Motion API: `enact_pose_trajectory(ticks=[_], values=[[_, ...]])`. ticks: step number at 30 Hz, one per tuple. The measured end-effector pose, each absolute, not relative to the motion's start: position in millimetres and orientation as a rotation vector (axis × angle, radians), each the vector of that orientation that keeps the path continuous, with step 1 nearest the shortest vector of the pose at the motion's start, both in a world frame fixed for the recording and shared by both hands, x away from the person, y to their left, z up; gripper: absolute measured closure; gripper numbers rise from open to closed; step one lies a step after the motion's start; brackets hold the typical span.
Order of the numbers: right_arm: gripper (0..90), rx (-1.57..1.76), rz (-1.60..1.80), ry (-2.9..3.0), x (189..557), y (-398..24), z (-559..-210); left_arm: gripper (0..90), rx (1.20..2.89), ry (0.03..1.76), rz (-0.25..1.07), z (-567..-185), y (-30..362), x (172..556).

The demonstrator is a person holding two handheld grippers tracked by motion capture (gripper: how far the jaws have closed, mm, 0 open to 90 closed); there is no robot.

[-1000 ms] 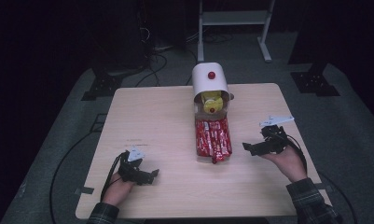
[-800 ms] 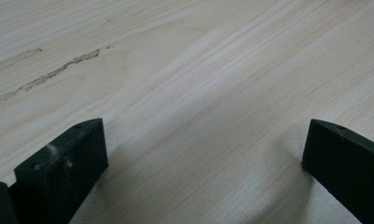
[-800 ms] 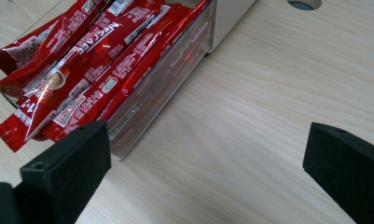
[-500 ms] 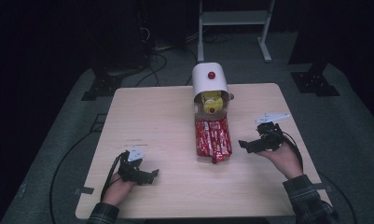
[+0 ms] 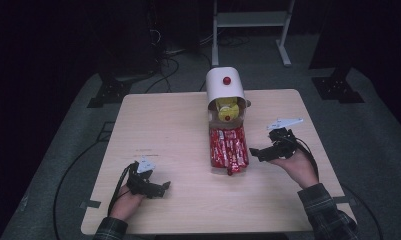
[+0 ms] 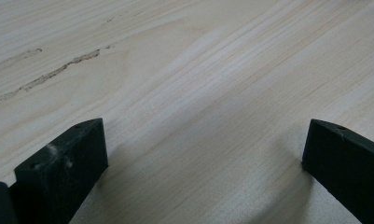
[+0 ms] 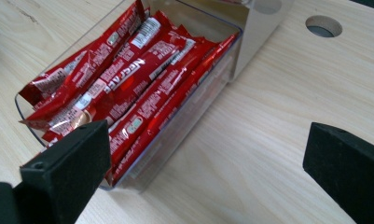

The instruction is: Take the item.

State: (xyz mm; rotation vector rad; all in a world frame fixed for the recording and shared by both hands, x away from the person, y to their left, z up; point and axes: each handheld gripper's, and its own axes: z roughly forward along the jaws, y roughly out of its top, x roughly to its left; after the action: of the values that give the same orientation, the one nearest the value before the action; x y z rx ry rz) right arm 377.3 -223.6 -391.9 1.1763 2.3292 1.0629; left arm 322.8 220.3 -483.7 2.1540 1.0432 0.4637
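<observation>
A clear plastic tray (image 5: 214, 167) (image 7: 184, 121) lies in the middle of the wooden table, packed with several red sachets (image 5: 229, 146) (image 7: 128, 79). Behind it stands a white rounded dispenser (image 5: 225, 89) with a red knob and yellow packets in its mouth. My right gripper (image 5: 258, 153) (image 7: 208, 154) is open and empty, just right of the tray's near end, pointing at it. At the table's front left, my left gripper (image 5: 164, 188) (image 6: 205, 149) is open over bare wood with nothing between its jaws.
A round hole (image 7: 323, 26) pierces the tabletop (image 5: 163, 130) beside the dispenser. A white metal stand (image 5: 250, 20) and dark equipment feet (image 5: 338, 85) sit on the floor beyond the far edge. Cables (image 5: 73, 165) trail on the floor at left.
My right gripper has moved left and slightly toward me, closer to the tray's near end. The left gripper has stayed put.
</observation>
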Motion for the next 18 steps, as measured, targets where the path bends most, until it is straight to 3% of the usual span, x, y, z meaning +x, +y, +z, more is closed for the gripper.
enact_pose_trajectory(ticks=[18], values=[[0.2, 1.151, 1.080, 2.366, 384, -203, -393, 0.0, 2.151, 1.045, 0.462, -484, 220, 323]])
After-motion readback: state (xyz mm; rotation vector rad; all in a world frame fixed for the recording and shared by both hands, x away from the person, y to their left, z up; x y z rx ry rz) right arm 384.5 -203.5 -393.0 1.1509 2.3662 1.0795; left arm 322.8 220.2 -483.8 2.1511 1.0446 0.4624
